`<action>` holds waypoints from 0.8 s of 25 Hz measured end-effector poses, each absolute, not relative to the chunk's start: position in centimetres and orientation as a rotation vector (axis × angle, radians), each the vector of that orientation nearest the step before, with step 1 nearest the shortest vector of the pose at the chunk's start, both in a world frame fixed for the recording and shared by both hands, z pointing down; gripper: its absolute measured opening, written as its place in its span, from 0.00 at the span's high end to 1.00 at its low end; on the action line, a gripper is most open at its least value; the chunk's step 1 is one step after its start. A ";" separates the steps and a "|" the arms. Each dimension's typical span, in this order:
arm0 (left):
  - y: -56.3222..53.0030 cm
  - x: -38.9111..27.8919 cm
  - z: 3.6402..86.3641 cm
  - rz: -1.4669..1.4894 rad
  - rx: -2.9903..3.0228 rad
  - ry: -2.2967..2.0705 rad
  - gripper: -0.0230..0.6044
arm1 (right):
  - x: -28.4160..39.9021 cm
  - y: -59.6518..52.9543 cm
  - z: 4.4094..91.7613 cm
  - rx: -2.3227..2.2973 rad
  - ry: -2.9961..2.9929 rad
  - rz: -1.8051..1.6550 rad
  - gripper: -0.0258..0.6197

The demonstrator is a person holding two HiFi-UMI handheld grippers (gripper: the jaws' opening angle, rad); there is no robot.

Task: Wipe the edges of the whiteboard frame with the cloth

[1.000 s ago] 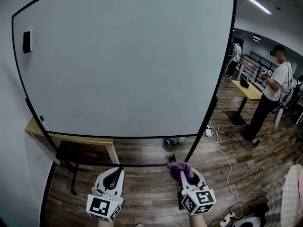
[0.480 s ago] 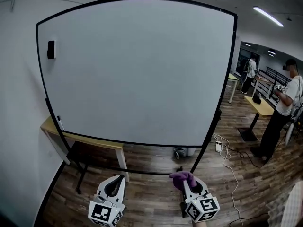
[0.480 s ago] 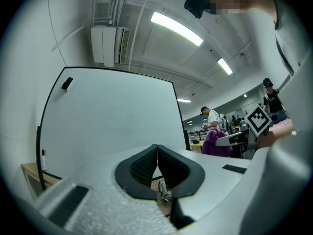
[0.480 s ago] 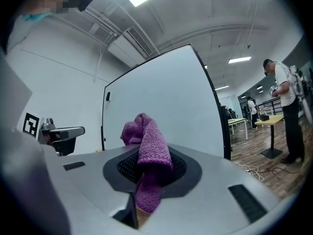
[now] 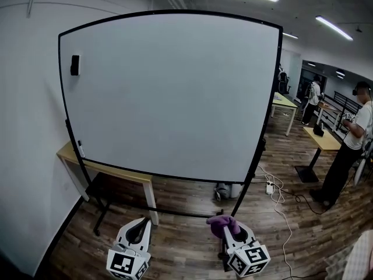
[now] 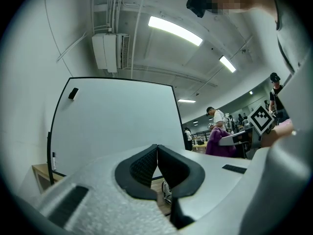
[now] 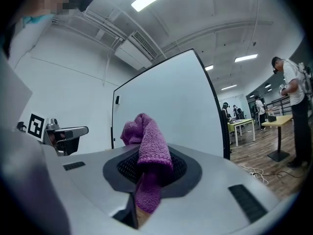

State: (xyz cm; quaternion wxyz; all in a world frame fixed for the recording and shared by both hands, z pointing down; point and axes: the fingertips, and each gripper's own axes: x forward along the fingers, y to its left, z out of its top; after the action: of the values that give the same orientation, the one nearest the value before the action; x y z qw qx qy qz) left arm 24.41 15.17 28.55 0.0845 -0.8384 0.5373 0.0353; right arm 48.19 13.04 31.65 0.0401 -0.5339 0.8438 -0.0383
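Straight ahead, the whiteboard frame shows all its black edges, apart from both my grippers, with wooden floor between. My right gripper has its fingers pinching the purple cloth, low and below the bottom edge. My left gripper has its fingers pressed together, empty.
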 end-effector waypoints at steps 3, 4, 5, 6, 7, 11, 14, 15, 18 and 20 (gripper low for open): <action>16.8 25.1 28.5 0.105 -2.486 1.619 0.94 | 49.1 14.4 31.6 -1.616 2.592 -0.115 0.85; 17.3 25.3 28.4 0.106 -2.480 1.626 0.94 | 49.3 14.8 31.6 -1.610 2.596 -0.114 0.85; 17.8 25.3 28.4 0.107 -2.474 1.632 0.94 | 49.4 15.2 31.5 -1.603 2.599 -0.112 0.85; 18.2 25.3 28.3 0.107 -2.468 1.639 0.94 | 49.4 15.5 31.5 -1.596 2.602 -0.111 0.85; 18.7 25.3 28.2 0.107 -2.463 1.645 0.94 | 49.5 15.9 31.5 -1.589 2.606 -0.109 0.85; 20.4 25.3 28.2 0.113 -2.419 1.663 0.94 | 49.8 17.4 31.4 -1.560 2.619 -0.103 0.85; 21.5 25.4 28.2 0.116 -2.397 1.667 0.94 | 49.8 18.4 31.4 -1.531 2.626 -0.099 0.85; 21.9 25.5 28.2 0.116 -2.396 1.668 0.94 | 49.8 18.7 31.4 -1.522 2.628 -0.098 0.85; 22.9 25.7 28.1 0.112 -2.389 1.674 0.94 | 49.7 19.6 31.3 -1.500 2.636 -0.090 0.85; 23.5 25.7 27.9 0.113 -2.382 1.675 0.94 | 49.5 20.1 31.1 -1.488 2.644 -0.081 0.85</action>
State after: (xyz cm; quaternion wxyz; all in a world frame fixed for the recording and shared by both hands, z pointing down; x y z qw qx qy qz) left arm 25.66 23.45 27.90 0.1134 -0.8121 0.5711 0.0386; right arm 49.52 20.14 31.13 0.0532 -0.4896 0.8699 -0.0267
